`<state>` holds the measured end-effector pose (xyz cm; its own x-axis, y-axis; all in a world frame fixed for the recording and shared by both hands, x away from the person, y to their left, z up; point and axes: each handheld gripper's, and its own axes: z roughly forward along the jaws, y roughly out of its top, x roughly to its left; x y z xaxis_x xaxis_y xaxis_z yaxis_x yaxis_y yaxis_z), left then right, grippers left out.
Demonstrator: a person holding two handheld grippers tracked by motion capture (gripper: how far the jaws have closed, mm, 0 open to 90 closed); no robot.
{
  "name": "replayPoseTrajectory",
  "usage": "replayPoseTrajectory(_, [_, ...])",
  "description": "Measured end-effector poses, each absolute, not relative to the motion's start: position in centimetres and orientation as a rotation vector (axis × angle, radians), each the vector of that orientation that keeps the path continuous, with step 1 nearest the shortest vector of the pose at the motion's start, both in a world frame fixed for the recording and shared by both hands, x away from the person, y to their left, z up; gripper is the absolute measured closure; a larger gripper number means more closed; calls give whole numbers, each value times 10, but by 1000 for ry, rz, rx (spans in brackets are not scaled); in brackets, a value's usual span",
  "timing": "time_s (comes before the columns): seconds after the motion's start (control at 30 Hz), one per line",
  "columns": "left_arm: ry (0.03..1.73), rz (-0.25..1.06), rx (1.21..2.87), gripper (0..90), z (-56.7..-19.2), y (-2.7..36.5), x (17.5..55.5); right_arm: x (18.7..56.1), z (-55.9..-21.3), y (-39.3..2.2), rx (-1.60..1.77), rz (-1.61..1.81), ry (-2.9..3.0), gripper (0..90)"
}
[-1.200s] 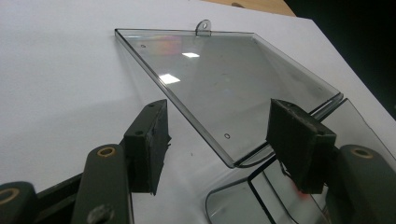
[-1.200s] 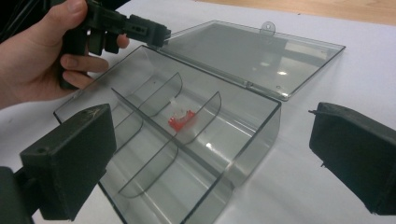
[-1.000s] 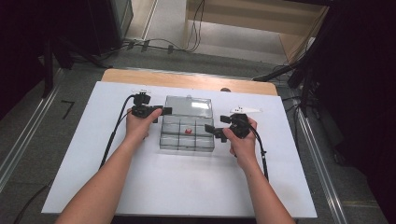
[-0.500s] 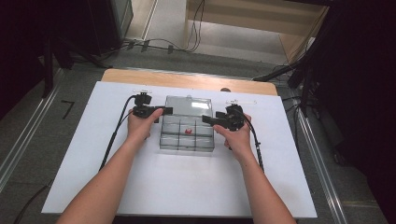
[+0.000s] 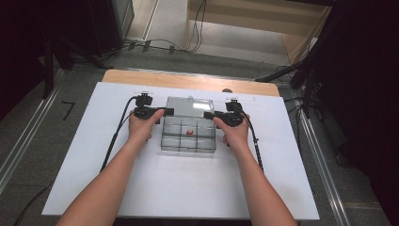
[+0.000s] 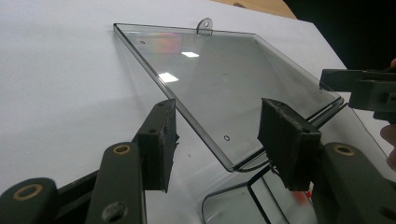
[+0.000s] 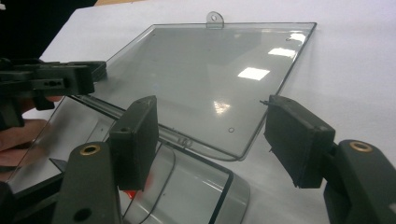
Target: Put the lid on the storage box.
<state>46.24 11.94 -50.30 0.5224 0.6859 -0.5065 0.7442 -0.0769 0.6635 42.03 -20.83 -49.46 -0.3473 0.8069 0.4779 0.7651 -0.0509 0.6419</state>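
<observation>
While your two forearms come up from the bottom of the high view, you hold a clear plastic box (image 5: pixel 188 133) between your hands at the middle of the white worktop (image 5: pixel 84 155). Its lid (image 5: pixel 189 104) is swung open and lies back flat on the worktop, toward the top of the frame. The box is split into small compartments, and a small red thing (image 5: pixel 189 132) sits in one near the center.

Your left tongs (image 5: pixel 165 112) reach in from the left at the box's upper left corner, and your right tongs (image 5: pixel 208 115) reach in from the right at its upper right corner. In the left gripper view your left tongs (image 6: pixel 219 136) are released, the jaws standing apart on either side of the lid's near corner (image 6: pixel 233 163) without pinching it. In the right gripper view your right tongs (image 7: pixel 212 140) are likewise released, the jaws wide on either side of the lid's edge (image 7: pixel 243 154). A small hanging tab (image 7: pixel 214 18) sticks out from the lid's far edge, at the top of that frame.
</observation>
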Motion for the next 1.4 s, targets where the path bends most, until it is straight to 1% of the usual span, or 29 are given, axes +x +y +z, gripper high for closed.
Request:
replayPoseTrajectory(0.2, [1202, -80, 1790, 458, -504, 119, 463, 426, -499, -207, 1806, 1354, 2125, 347])
replayPoseTrajectory(0.33, [1219, -78, 1787, 458, -504, 118, 463, 430, -503, -206, 1858, 1332, 2109, 395])
replayPoseTrajectory(0.63, [1250, -129, 1748, 456, -508, 118, 465, 436, -509, -206, 1941, 1387, 2117, 388])
replayPoseTrajectory(0.77, [1248, -158, 1736, 467, -509, 116, 465, 437, -510, -206, 1951, 1406, 2115, 405])
replayPoseTrajectory(0.83, [1240, -160, 1726, 484, -509, 115, 465, 436, -509, -207, 1941, 1409, 2117, 429])
replayPoseTrajectory(0.9, [1222, -158, 1721, 520, -508, 114, 464, 436, -507, -208, 1922, 1414, 2114, 471])
replayPoseTrajectory(1.1, [1171, -96, 1736, 594, -502, 115, 461, 430, -497, -210, 1796, 1389, 2120, 562])
replayPoseTrajectory(1.27, [1133, -33, 1765, 624, -496, 114, 457, 425, -492, -209, 1729, 1371, 2110, 615])
replayPoseTrajectory(1.4, [1106, -21, 1771, 654, -493, 115, 456, 422, -492, -213, 1689, 1395, 2103, 660])
